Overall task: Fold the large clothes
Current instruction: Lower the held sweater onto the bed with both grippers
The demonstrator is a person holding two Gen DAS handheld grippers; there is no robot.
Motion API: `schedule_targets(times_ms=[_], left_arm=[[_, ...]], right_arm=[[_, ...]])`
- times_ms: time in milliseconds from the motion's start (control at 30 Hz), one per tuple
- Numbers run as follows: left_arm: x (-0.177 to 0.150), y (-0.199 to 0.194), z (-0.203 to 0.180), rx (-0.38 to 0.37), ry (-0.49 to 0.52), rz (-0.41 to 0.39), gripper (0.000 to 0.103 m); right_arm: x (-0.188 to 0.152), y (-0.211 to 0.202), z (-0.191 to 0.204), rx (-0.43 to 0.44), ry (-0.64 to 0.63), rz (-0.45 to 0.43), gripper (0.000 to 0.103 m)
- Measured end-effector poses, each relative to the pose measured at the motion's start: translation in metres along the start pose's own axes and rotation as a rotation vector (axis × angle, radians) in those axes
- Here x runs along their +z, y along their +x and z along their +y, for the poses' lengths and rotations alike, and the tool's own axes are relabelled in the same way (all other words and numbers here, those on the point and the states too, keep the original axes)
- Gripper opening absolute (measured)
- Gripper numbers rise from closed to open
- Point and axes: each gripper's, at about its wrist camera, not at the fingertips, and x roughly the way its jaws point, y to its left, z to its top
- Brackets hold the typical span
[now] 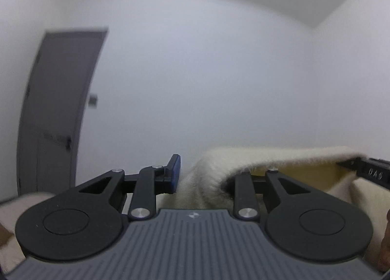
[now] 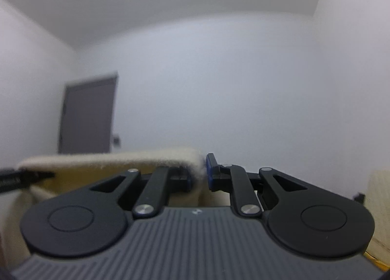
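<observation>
A cream fuzzy garment point(image 1: 280, 158) with a yellowish inner side hangs stretched between both grippers, held up level in front of a white wall. In the left wrist view my left gripper point(image 1: 202, 175) is shut on a thick fold of it; the blue left pad point(image 1: 176, 170) shows, while the right finger is buried under the cloth. A black finger point(image 1: 370, 174) of the other gripper holds the far end. In the right wrist view my right gripper point(image 2: 198, 172) is shut on the garment point(image 2: 109, 158) at its edge. The garment's lower part is hidden below the grippers.
A grey door point(image 1: 56, 109) stands shut in the far wall point(image 2: 87, 114), with a small wall switch point(image 1: 93, 101) beside it. A pale wooden piece point(image 2: 377, 194) sits at the right edge. A hand point(image 1: 386, 243) shows at the right border.
</observation>
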Motion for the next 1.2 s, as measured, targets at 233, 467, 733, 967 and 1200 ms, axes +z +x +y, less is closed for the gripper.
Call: schedule_targets(times_ms=[233, 467, 733, 967, 1200], left_arm=[[-0.103, 0.16, 0.011, 0.017, -0.062, 0.215, 0.031], [-0.242, 0.344, 0.037, 0.071, -0.075, 0.392, 0.031], [-0.41, 0.523, 0.102, 0.109, -0.109, 0.668, 0.038], [-0.512, 0.57, 0.135, 0.103, -0.086, 0.798, 0.039], [-0.531, 0.559, 0.134, 0.061, -0.069, 0.776, 0.043]], right_arm=[[-0.131, 0.13, -0.04, -0.043, 0.043, 0.197, 0.015], [-0.293, 0.284, -0.064, -0.084, 0.055, 0.356, 0.015], [-0.468, 0.382, -0.079, -0.119, 0.05, 0.527, 0.015], [-0.545, 0.41, -0.083, -0.115, 0.08, 0.697, 0.015], [-0.573, 0.417, -0.087, -0.121, 0.131, 0.718, 0.015]])
